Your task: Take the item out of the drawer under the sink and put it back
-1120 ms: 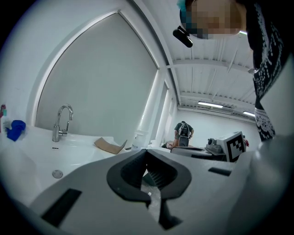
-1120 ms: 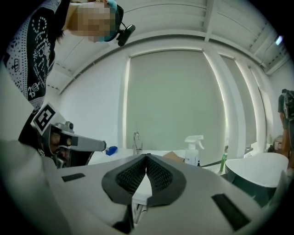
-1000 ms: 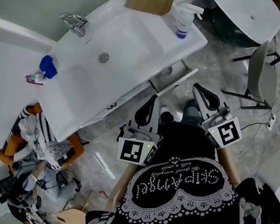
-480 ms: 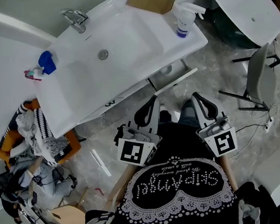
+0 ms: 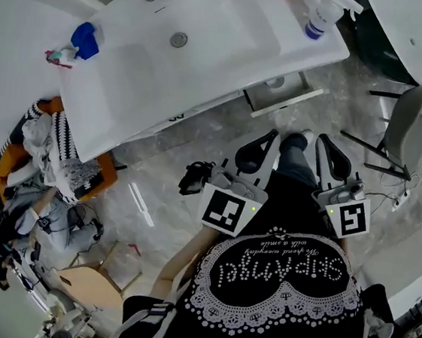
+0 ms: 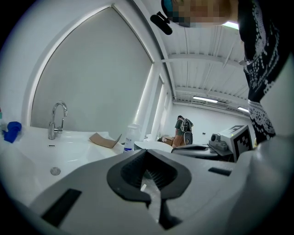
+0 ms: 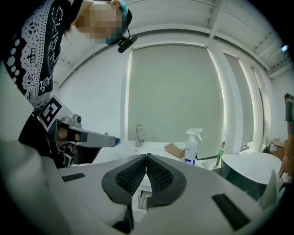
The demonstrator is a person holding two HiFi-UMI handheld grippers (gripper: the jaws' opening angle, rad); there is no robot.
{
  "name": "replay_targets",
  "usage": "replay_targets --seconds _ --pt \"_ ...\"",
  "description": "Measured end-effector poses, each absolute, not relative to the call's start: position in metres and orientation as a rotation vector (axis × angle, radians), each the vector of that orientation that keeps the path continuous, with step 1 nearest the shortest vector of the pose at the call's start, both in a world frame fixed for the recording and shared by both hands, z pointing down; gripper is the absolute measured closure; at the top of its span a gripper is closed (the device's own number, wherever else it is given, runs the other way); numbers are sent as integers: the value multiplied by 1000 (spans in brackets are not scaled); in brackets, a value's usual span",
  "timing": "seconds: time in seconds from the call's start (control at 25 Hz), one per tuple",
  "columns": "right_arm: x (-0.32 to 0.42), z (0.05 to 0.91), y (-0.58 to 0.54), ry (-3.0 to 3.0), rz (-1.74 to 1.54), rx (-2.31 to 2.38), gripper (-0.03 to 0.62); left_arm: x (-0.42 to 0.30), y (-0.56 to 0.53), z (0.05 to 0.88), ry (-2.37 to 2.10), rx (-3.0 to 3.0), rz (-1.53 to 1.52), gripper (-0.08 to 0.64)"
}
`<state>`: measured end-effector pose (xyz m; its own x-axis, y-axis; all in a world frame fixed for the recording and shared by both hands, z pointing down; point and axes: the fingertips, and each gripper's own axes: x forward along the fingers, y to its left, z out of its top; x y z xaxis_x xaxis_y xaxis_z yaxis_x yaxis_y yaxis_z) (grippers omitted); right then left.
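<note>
The left claw is closed on nothing, its tips meeting. The right claw is likewise closed and empty. Both are held side by side in front of the person, apart from each other and short of the sink. Under the sink the drawer stands pulled out. A pale round item lies inside it, partly under the sink's edge. A spray bottle stands on the sink's right end.
</note>
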<state>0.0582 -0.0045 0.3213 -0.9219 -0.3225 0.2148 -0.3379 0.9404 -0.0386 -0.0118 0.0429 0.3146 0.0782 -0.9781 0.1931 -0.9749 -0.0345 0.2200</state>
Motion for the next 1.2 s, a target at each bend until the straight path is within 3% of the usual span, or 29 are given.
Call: replay_targets --seconds 1.2 --pt "64 334 8 -2856 111 419 574 4 48 319 -1925 2073 -11 555"
